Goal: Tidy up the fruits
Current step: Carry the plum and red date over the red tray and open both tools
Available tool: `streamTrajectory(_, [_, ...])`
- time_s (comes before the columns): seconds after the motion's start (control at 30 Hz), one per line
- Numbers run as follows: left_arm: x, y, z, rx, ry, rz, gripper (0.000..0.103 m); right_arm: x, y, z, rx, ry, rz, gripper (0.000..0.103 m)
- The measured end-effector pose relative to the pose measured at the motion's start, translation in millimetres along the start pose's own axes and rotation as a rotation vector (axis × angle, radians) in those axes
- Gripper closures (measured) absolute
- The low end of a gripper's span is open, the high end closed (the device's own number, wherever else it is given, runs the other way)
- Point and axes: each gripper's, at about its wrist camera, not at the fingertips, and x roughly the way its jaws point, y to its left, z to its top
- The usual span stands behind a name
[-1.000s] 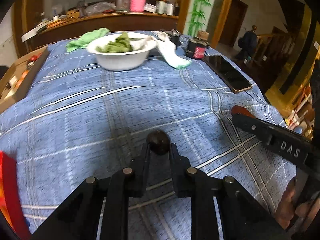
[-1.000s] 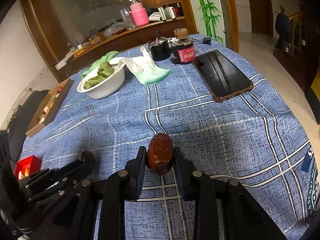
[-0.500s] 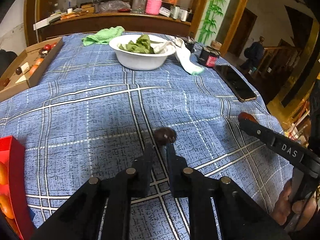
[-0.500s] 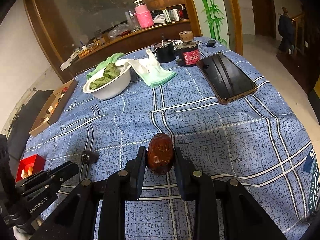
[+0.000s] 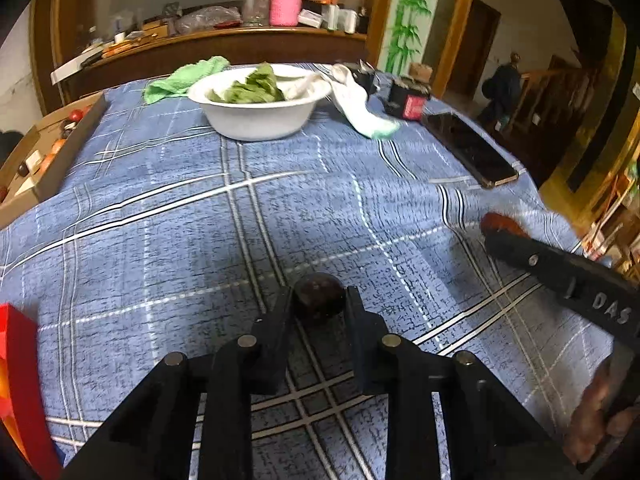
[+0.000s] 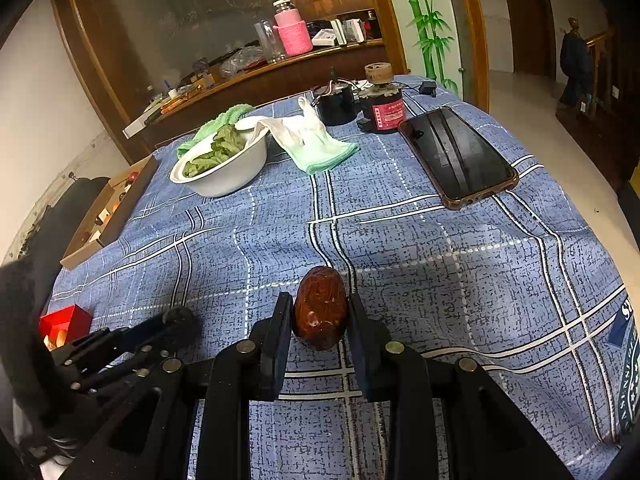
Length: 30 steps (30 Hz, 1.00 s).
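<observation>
My left gripper (image 5: 319,304) is shut on a small dark round fruit (image 5: 319,298), held above the blue plaid tablecloth (image 5: 200,220). My right gripper (image 6: 319,312) is shut on a glossy brown date (image 6: 320,307), also above the cloth. In the left wrist view the right gripper and its date (image 5: 502,224) show at the right. In the right wrist view the left gripper and its dark fruit (image 6: 180,320) show at the lower left. A red box (image 6: 66,320) with orange fruit stands at the near left edge, also in the left wrist view (image 5: 20,380).
A white bowl of green leaves (image 5: 256,108) stands at the far side, with a green cloth (image 5: 184,80) and a white-green towel (image 6: 312,140). A phone (image 6: 456,156), a red-labelled jar (image 6: 382,104) and a cardboard tray of small items (image 5: 44,148) lie around the edges.
The left gripper has lifted and shifted with the dark fruit, the bowl now looking nearer. The right gripper holds the date steady; the left gripper appears closer beside it.
</observation>
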Motion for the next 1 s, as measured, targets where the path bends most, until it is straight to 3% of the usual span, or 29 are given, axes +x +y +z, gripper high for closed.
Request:
streamTrajectory(0.17, [-37, 19, -8, -0.067, -0.038, 0.000, 0.080, -1, 7, -2, -0.030, -0.011, 0.019, 0.075])
streamTrajectory(0.33, [-105, 65, -32, -0.193, -0.117, 0.022, 0.079, -7, 22, -8, -0.094, -0.044, 0.039, 0.075])
streamTrajectory(0.43, [-142, 108, -55, -0.304, -0.152, 0.056, 0.079, -12, 40, -15, -0.146, -0.061, 0.053, 0.074])
streamTrajectory(0.5, [-161, 135, -73, -0.350, -0.164, 0.117, 0.079, -16, 57, -18, -0.170, -0.045, 0.081, 0.074])
streamTrajectory(0.7, [-198, 204, -122, -0.507, -0.180, 0.213, 0.079, -31, 145, -39, -0.277, 0.053, 0.286, 0.074])
streamTrajectory(0.9, [-210, 231, -154, -0.576, -0.159, 0.235, 0.079, -24, 248, -74, -0.401, 0.174, 0.446, 0.073])
streamTrajectory(1.0, [-215, 241, -164, -0.601, -0.155, 0.234, 0.079, -14, 283, -87, -0.431, 0.221, 0.480, 0.073])
